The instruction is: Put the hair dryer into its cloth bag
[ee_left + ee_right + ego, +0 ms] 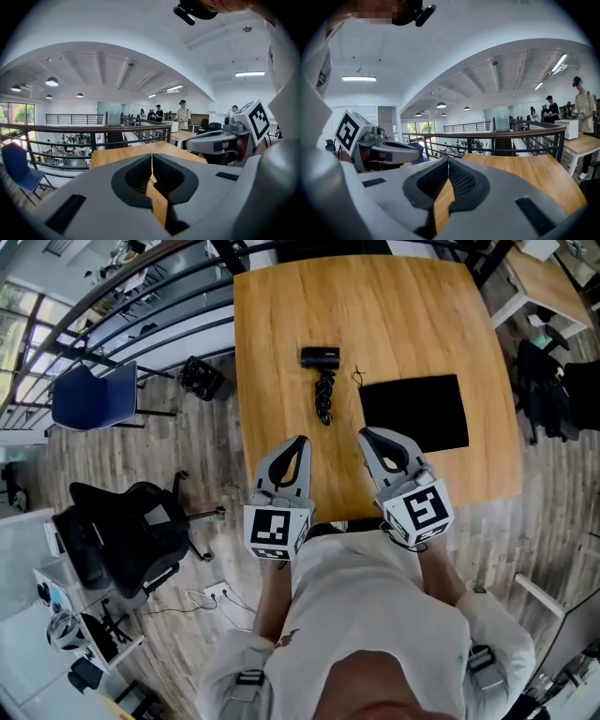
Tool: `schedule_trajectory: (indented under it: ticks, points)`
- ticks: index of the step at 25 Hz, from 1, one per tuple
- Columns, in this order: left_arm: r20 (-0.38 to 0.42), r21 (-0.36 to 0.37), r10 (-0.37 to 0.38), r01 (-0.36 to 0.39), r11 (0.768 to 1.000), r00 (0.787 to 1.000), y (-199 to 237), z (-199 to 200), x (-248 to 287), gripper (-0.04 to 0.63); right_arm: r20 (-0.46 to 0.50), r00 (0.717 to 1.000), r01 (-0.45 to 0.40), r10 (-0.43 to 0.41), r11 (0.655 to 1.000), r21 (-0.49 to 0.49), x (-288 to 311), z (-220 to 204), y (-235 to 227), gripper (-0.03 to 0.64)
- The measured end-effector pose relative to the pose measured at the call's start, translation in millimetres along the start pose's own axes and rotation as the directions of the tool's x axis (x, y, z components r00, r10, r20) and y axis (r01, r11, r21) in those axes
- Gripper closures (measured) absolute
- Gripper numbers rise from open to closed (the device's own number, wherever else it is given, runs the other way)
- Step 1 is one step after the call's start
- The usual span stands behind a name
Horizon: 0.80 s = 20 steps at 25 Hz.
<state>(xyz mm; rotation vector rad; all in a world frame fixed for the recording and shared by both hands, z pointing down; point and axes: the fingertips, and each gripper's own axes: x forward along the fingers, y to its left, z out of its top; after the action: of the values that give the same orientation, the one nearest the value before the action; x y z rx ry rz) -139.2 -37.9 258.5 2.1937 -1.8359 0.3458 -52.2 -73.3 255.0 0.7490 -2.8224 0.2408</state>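
Observation:
A black hair dryer (322,364) lies on the wooden table (281,352) near its middle, its coiled cord (324,397) trailing toward me. The black cloth bag (414,413) lies flat to its right. My left gripper (301,441) hovers over the table's near edge, shut and empty, short of the cord. Beside it my right gripper (365,434) is shut and empty too, just near the bag's front left corner. In the left gripper view the jaws (152,157) meet with only table behind them; the right gripper view shows its jaws (448,161) closed the same way.
A blue chair (92,397) and a black office chair (127,531) stand on the floor to the left. A railing (141,296) runs along the far left. Another table (548,287) sits at the upper right. People stand far off in both gripper views.

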Motion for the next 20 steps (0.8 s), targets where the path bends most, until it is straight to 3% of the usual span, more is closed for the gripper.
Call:
schedule_trajectory:
  ticks: [9, 20]
  points:
    - [-0.032, 0.011, 0.026, -0.026, 1.0, 0.999, 0, -1, 26, 0.572, -0.009, 0.999, -0.033, 0.033, 0.999, 0.037, 13, -7, -25, 0.595]
    - [-0.081, 0.007, -0.019, 0.019, 1.0, 0.997, 2, -30, 54, 0.572, -0.066, 0.998, 0.03, -0.023, 0.993, 0.112, 23, -45, -45, 0.595]
